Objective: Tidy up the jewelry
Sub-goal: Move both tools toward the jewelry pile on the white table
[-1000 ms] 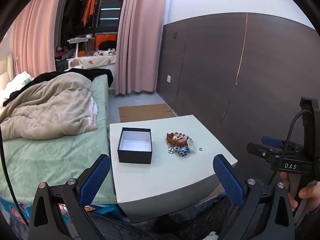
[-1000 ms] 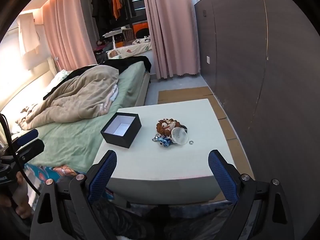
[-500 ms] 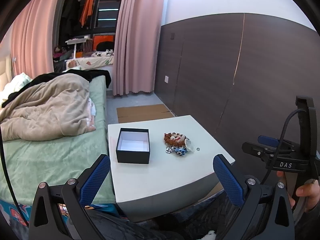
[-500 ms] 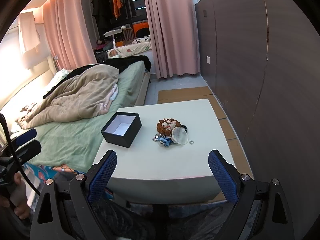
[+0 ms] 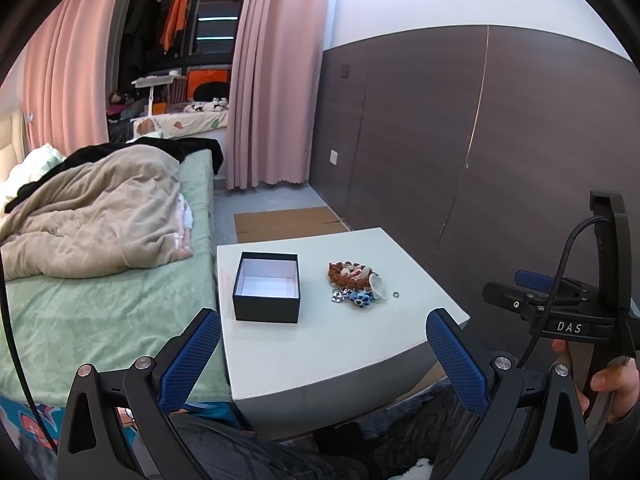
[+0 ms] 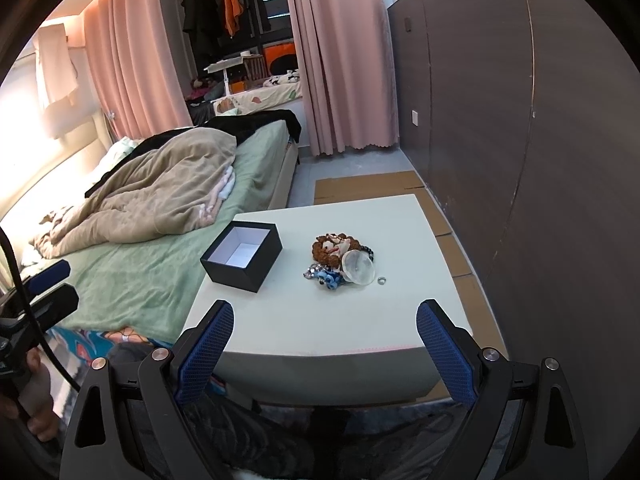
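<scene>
The left gripper [image 5: 323, 352] is hanging released, its blue-padded fingers [image 5: 191, 356] spread wide and holding nothing, short of the near edge of the white surface [image 5: 320, 344]. The right gripper [image 6: 325, 344] is likewise sitting spread wide and empty before the near edge of the surface, well apart from everything on it. An open black box [image 5: 267, 292] with a white lining is sitting on the left part of the surface, nothing showing inside it. To its right, clear of the box, the jewelry [image 5: 352, 282] is lying in a small heap: a brown bead bracelet [image 6: 332, 246] at the far side, a clear bangle [image 6: 359, 266] leaning over it, blue and silvery pieces [image 6: 326, 276] at the near side. A small ring [image 6: 381, 280] is lying just beside the heap on the right, apart from it. A bed [image 6: 160, 248] with a green sheet and a beige blanket is standing against the left side of the surface. In the left view a hand [image 5: 612, 388] is gripping the handle of the right gripper at the right edge.
</scene>
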Demonstrator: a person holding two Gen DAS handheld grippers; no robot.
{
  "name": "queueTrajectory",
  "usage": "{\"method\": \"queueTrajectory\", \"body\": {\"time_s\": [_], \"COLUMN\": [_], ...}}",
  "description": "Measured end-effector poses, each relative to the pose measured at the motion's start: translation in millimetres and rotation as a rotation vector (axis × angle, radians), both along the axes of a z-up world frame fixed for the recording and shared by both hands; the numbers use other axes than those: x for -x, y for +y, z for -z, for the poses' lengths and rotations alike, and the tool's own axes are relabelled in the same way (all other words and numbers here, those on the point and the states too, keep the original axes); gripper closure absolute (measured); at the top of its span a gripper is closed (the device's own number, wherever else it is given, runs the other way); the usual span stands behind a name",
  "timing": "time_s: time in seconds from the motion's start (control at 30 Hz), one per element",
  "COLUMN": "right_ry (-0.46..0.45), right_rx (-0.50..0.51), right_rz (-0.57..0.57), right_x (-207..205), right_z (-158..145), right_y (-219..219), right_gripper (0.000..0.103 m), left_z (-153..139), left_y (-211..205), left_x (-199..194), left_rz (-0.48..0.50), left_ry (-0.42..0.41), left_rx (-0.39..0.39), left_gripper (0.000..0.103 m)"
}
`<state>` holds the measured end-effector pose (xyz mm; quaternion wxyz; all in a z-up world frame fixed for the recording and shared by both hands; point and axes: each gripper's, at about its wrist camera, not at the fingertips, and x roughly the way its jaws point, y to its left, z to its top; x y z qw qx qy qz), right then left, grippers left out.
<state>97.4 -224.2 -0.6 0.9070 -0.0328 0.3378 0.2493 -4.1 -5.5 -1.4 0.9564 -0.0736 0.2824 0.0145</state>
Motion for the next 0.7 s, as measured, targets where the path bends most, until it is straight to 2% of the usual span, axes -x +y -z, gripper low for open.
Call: {"method": "queueTrajectory", "body": {"time_s": [0.43, 0.7], "right_ry": [0.008, 0.019], "right_rx": [-0.008, 0.004], "right_rz": [-0.005, -0.017], "right_x": [1.2, -6.2], "right_z": [-0.2, 0.1], "right_y": [-0.1, 3.0], "right_gripper": [0.010, 0.010], "left_z": [2.5, 9.6], "left_y": [2.4, 5.9], "left_x": [-2.3, -19.5], "left_rz": [0.004, 0.005], "left_ry": [0.030, 0.063], "left_rx": [0.024, 0.039], "left_gripper": [0.001, 0.001]}}
